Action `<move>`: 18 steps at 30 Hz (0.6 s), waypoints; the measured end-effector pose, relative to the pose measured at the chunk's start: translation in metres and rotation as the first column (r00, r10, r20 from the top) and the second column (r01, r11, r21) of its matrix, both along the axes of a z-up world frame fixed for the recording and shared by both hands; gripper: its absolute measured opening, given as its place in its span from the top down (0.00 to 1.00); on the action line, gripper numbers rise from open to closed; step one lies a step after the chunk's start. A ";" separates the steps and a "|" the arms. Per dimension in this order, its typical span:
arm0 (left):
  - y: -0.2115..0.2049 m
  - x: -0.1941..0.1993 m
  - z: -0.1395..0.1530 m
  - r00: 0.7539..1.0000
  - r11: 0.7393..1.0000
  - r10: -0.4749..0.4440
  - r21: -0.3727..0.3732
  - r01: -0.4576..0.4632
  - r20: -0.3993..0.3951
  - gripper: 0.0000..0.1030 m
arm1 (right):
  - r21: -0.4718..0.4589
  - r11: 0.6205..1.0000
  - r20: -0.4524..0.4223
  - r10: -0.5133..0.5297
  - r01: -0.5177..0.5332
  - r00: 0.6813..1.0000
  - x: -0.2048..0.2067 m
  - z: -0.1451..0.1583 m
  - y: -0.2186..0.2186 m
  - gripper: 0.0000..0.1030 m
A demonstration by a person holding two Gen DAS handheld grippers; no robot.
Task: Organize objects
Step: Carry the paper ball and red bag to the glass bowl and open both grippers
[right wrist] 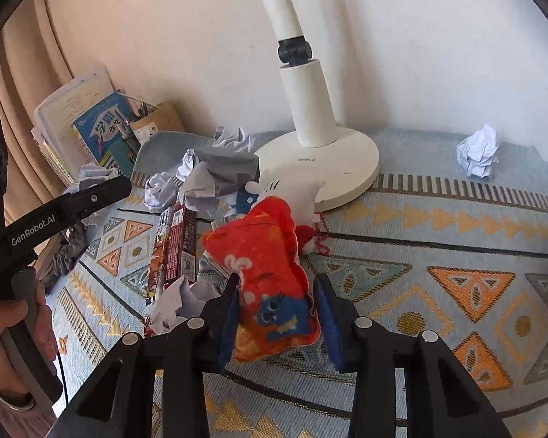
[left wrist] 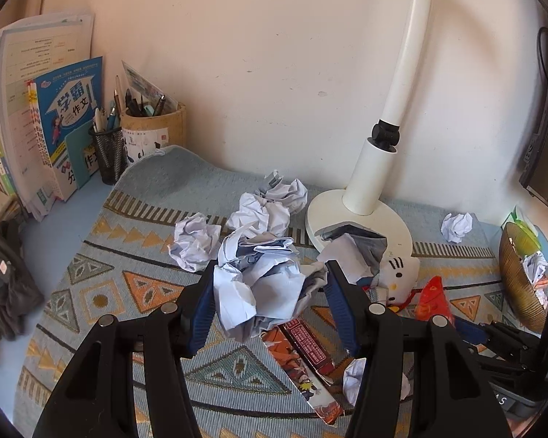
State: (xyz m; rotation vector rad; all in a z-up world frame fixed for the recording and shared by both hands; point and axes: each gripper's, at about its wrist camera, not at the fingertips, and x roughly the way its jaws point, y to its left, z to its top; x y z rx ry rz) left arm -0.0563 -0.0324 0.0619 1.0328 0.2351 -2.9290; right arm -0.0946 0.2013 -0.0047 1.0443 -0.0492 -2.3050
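Left gripper (left wrist: 270,292): its two blue-padded fingers are closed against a large wad of crumpled white paper (left wrist: 259,284), one finger on each side; the wad is held above the patterned mat (left wrist: 102,292).
Crumpled paper: roughly ball-shaped, with no clear long axis; loose folds stick up and away from the camera.
Right gripper (right wrist: 277,310): fingers clamped on the near end of a red fabric pouch (right wrist: 270,266).
Red pouch: long and narrow, its long axis running away from the camera and leaning slightly left; a blue cartoon figure is printed on the gripped end, and the far end points toward the lamp base (right wrist: 321,168).
Lamp: white, round-footed, standing at the back of the mat against the wall.
Loose paper: several more crumpled balls (left wrist: 197,241) lie in a cluster left of the lamp base; one ball (right wrist: 478,153) sits alone, well to the right.
Flat package (right wrist: 175,252): dark red, long, lying on the mat left of the pouch, pointing away from the camera.
White plush toy (left wrist: 398,273): just in front of the lamp base.
Back left corner: books (left wrist: 65,124) stand upright beside pen holders (left wrist: 107,153).
Person: a hand (right wrist: 14,332) grips the left gripper's handle.
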 end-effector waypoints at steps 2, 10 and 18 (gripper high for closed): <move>0.007 -0.001 0.003 1.000 1.000 -0.013 0.003 0.013 0.000 0.48 | 0.005 1.000 -0.001 -0.009 0.009 1.000 -0.001 0.006 0.004 0.63; 0.061 -0.011 0.013 0.997 0.997 -0.072 0.000 0.072 0.014 0.48 | 0.075 0.994 -0.048 -0.075 0.078 0.996 -0.009 0.027 0.037 0.63; 0.126 -0.025 0.019 0.987 0.986 -0.163 0.022 0.163 0.010 0.48 | 0.110 0.976 -0.099 -0.177 0.188 0.979 -0.029 0.053 0.093 0.63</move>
